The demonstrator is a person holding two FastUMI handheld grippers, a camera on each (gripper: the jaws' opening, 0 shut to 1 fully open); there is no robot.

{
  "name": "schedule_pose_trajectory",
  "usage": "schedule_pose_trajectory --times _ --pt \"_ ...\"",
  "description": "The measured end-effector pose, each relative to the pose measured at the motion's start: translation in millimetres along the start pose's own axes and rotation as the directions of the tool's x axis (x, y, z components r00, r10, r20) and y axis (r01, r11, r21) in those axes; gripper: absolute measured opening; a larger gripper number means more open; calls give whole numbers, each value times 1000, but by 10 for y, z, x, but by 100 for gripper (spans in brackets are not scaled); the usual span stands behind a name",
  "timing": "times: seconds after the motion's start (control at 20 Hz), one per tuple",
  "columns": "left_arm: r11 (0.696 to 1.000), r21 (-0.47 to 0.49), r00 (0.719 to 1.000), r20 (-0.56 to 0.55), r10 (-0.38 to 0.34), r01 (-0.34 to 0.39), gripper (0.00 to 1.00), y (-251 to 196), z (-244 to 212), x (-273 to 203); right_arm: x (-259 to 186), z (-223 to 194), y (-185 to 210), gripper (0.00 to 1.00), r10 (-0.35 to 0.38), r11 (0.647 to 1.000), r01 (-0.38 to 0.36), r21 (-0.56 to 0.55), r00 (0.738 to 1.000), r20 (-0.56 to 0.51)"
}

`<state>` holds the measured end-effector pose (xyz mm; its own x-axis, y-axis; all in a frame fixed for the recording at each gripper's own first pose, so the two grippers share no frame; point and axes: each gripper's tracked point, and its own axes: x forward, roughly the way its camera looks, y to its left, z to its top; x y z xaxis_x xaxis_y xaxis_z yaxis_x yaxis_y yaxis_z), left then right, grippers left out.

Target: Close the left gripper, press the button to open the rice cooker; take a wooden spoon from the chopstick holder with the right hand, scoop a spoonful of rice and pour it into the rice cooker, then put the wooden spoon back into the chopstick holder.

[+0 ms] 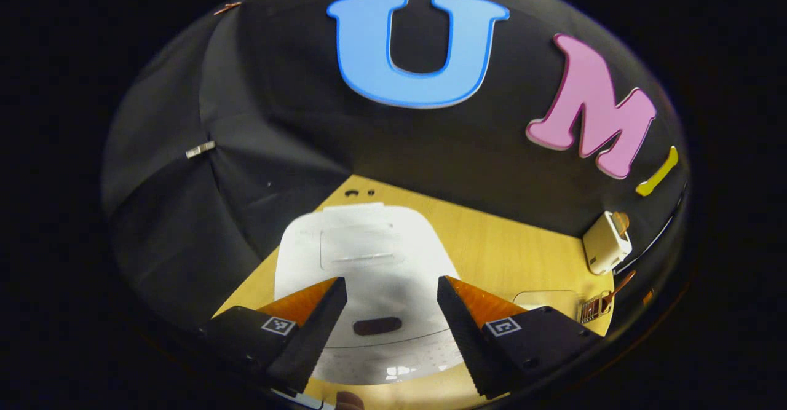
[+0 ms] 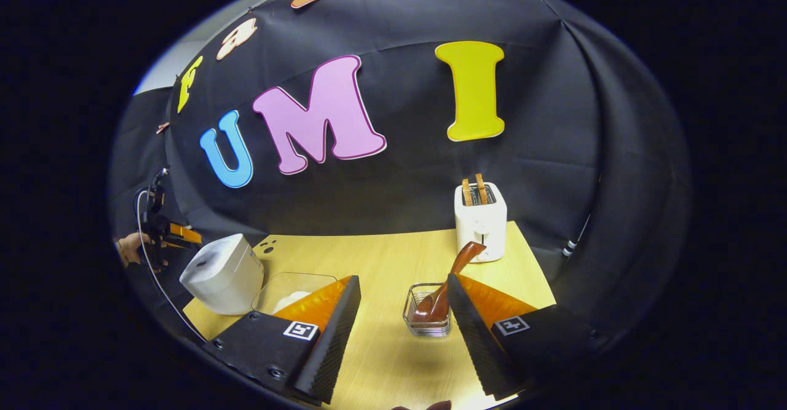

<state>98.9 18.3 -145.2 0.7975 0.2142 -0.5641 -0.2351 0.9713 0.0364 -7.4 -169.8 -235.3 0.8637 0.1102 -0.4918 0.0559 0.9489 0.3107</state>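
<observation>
Cooker [image 1: 369, 275] sits lid-down at the counter's [image 2: 381, 256] left edge, under the left gripper [image 1: 392, 311], fingers spread. Right gripper [image 2: 403, 324], also spread, hovers before the holder [image 2: 426, 318] with the spoon [image 2: 446, 284] near the front edge.

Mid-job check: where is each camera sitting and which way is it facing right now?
Left gripper view: rides the left tool, above the closed rice cooker, looking down at it; own fingers apart.
Right gripper view: rides the right tool, above the table, facing the chopstick holder with the wooden spoon; own fingers apart, the left hand far left.
Shared: cooker, toaster, holder.
</observation>
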Motion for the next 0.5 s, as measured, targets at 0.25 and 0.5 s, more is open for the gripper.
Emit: schedule_pose_trajectory --times 0.25,0.5 --pt "985 3 956 239 -169 173 96 -631 333 -582 -45 182 147 88 14 999 -13 -38 999 30" --pt "957 33 873 401 -276 288 95 -1002 489 -1152 -164 376 312 88 34 998 -30 -63 997 72"
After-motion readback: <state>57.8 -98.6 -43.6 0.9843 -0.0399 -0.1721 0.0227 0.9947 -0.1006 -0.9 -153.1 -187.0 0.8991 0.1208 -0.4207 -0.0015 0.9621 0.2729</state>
